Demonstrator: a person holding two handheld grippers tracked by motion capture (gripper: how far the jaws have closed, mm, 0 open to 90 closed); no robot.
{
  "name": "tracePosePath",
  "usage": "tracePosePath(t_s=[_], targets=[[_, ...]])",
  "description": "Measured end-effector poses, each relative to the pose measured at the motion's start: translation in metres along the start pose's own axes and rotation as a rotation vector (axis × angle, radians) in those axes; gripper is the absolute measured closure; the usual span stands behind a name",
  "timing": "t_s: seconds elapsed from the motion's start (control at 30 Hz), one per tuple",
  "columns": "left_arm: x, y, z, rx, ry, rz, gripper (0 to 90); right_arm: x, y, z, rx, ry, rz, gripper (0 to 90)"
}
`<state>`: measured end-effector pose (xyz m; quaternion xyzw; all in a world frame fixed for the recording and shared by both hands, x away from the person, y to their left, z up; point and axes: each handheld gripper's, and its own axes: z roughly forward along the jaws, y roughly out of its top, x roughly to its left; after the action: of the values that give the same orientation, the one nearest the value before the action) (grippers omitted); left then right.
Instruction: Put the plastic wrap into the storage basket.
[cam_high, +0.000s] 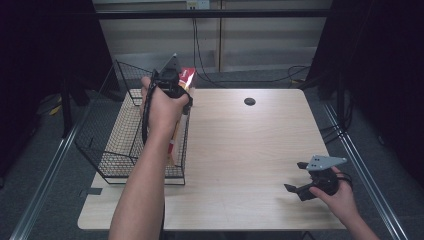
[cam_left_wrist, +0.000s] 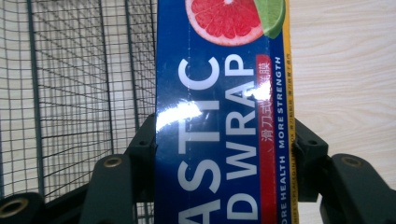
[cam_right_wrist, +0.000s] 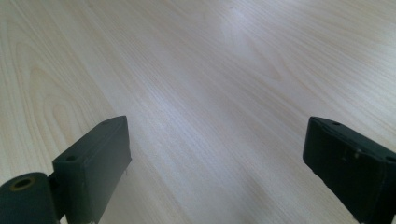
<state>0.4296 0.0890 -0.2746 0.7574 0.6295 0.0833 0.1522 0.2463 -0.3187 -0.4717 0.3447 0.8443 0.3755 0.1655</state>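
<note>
- The left claw (cam_left_wrist: 219, 154) is clamped across a long plastic wrap box (cam_left_wrist: 219, 116), held at the wire basket (cam_high: 107, 145)'s right wall, at ten o'clock on the desk (cam_high: 240, 150).
- Risk, I judge: the glossy box may slip or snag on the mesh rim.
- The left forearm reaches forward, wrist bent downward.
- The right claw (cam_high: 300, 177) rests wide apart and empty, at four o'clock.

A lab-like recording bay — pale wooden table (cam_high: 240, 150); black curtains (cam_high: 380, 60) either side; loose floor cables (cam_high: 295, 74)
</note>
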Motion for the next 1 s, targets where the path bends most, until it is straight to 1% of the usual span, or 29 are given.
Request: tracePosePath(t_s=[0.07,0.17,0.23,0.27,0.33,0.4,0.43,0.53,0.6,0.63,0.67,0.7,0.73,0.83,0.87,0.9,0.97,1.0], targets=[[0.005,0.000,-0.001,-0.001,-0.003,-0.005,42.5,0.000,0.000,0.000,0.002,0.002,0.002,7.0],[0.010,-0.001,-0.003,0.001,0.009,-0.007,42.4,0.001,0.000,0.000,0.003,0.001,0.004,7.0],[0.014,-0.002,-0.003,0.006,0.007,-0.012,42.4,0.000,0.000,0.000,0.003,0.000,0.005,7.0],[0.015,-0.003,-0.003,0.004,0.003,-0.025,42.4,0.001,0.000,0.000,0.003,0.002,0.005,7.0],[0.019,-0.003,-0.004,0.002,0.011,-0.022,42.4,0.001,0.000,0.001,0.005,0.003,0.003,7.0],[0.020,-0.003,-0.005,-0.001,0.010,-0.028,42.4,0.001,0.000,0.001,0.007,0.005,0.003,7.0],[0.023,-0.003,-0.006,0.001,0.007,-0.029,42.4,0.001,0.000,0.002,0.007,0.006,0.003,7.0],[0.026,-0.004,-0.008,0.000,0.010,-0.027,42.4,0.001,0.000,0.002,0.007,0.007,0.000,7.0],[0.026,-0.004,-0.009,-0.005,0.012,-0.035,42.4,0.001,0.000,0.002,0.007,0.004,0.000,7.0],[0.027,-0.004,-0.010,-0.003,0.014,-0.032,42.4,0.001,0.000,0.002,0.008,0.003,0.004,7.0],[0.028,-0.004,-0.010,-0.004,0.011,-0.037,42.4,0.001,0.000,0.002,0.008,0.004,0.005,7.0],[0.029,-0.004,-0.011,-0.003,0.014,-0.031,42.4,0.001,0.000,0.002,0.007,0.007,0.005,7.0],[0.029,-0.005,-0.011,-0.003,0.011,-0.040,42.4,0.001,0.000,0.002,0.008,0.005,0.003,7.0],[0.031,-0.005,-0.011,-0.003,0.014,-0.036,42.4,0.001,0.000,0.002,0.008,0.005,0.006,7.1],[0.032,-0.005,-0.012,-0.007,0.013,-0.045,42.3,0.001,0.000,0.002,0.008,0.005,0.002,7.0],[0.034,-0.005,-0.012,-0.006,0.017,-0.041,42.3,0.001,0.000,0.002,0.007,0.008,0.000,7.1],[0.035,-0.006,-0.012,-0.010,0.015,-0.058,42.3,0.001,0.000,0.002,0.009,0.007,0.002,7.1],[0.037,-0.006,-0.013,-0.008,0.020,-0.045,42.3,0.001,0.000,0.002,0.007,0.007,0.002,7.0]])
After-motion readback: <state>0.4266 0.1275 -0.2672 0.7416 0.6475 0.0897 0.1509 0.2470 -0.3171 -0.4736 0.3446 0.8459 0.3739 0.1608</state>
